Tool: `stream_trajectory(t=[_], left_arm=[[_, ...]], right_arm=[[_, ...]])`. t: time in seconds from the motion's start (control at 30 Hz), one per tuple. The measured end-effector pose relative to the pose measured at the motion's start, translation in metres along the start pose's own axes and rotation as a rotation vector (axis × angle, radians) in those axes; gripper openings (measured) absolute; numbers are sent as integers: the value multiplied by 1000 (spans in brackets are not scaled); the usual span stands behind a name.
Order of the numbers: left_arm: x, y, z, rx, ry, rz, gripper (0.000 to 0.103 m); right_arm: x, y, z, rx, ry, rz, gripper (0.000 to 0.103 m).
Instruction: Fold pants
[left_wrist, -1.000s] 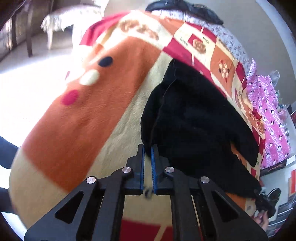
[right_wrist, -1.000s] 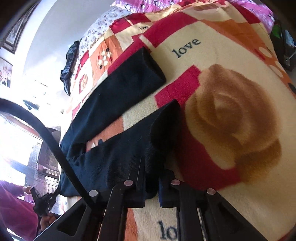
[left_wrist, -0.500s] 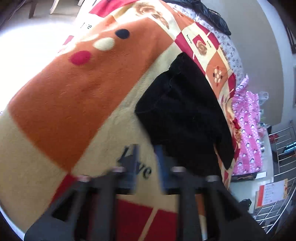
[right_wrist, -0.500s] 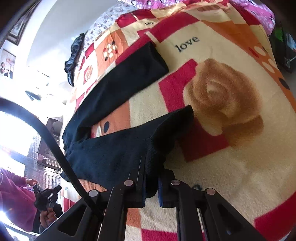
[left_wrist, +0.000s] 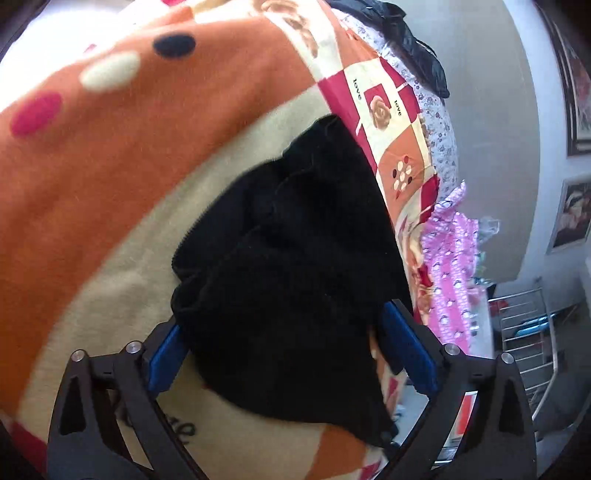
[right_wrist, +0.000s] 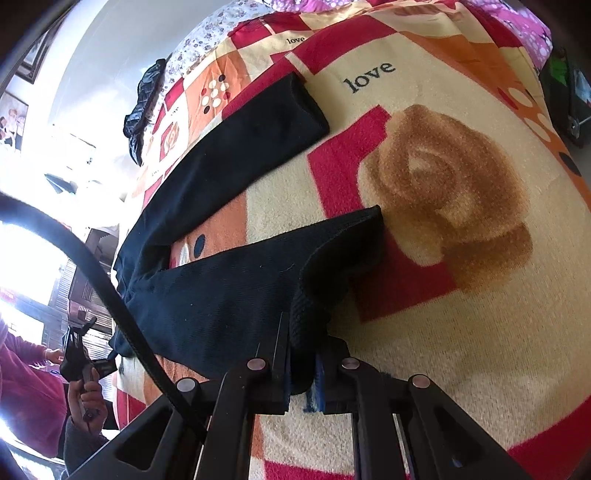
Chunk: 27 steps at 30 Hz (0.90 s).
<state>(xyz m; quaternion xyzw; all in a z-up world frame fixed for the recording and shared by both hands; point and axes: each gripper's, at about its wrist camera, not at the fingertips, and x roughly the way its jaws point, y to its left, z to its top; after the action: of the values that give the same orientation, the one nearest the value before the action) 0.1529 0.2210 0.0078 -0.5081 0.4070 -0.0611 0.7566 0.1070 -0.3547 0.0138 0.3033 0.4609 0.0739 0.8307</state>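
Note:
Black pants (left_wrist: 295, 266) lie on a patterned blanket (left_wrist: 110, 155) on a bed. In the left wrist view my left gripper (left_wrist: 288, 354) is open wide, its blue pads on either side of the waist end of the pants. In the right wrist view the pants (right_wrist: 221, 295) spread with both legs apart; the far leg (right_wrist: 258, 140) lies flat. My right gripper (right_wrist: 303, 369) is shut on the cuff of the near leg, which is bunched and lifted slightly off the blanket (right_wrist: 443, 332).
A black quilted jacket (left_wrist: 406, 37) lies at the head of the bed, also in the right wrist view (right_wrist: 144, 107). Pink patterned cloth (left_wrist: 450, 266) lies along the far side. A metal rack (left_wrist: 528, 332) stands beyond the bed. A person's hand (right_wrist: 81, 391) shows at left.
My left gripper has opened from shut and moved over the waist end of the pants. My right gripper keeps its hold on the cuff and has shifted it slightly.

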Motion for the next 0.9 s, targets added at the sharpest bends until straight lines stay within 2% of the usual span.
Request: stream_trajectory(t=[0.07, 0.1, 0.13, 0.23, 0.4, 0.5, 0.6, 0.7, 0.83, 0.9], left_arm=[[2, 0, 0, 19, -12, 28, 50], [7, 3, 0, 22, 11, 72, 10], [11, 6, -2, 25, 32, 92, 10], [6, -6, -11, 152, 8, 166, 10], [-41, -27, -39, 236, -131, 214, 10], [-68, -13, -59, 228, -139, 234, 10], [-91, 18, -74, 182, -105, 243, 10], [-110, 39, -93, 173, -78, 276, 10], [-128, 51, -113, 196, -85, 333, 11], [-126, 58, -116, 164, -85, 336, 12]], right_arm=[[1, 0, 1, -3, 2, 2, 9], [1, -1, 1, -3, 5, 2, 9], [2, -1, 1, -3, 6, 2, 9], [3, -2, 1, -4, 12, 8, 9], [1, -3, 6, 11, 12, 31, 8], [1, -4, 8, 19, 32, 44, 9], [1, -8, 4, 51, 69, 66, 9], [-7, -1, -7, 19, 101, 80, 8], [-11, 9, -16, -19, 148, 58, 8], [-7, 10, -17, -30, 167, 32, 9]])
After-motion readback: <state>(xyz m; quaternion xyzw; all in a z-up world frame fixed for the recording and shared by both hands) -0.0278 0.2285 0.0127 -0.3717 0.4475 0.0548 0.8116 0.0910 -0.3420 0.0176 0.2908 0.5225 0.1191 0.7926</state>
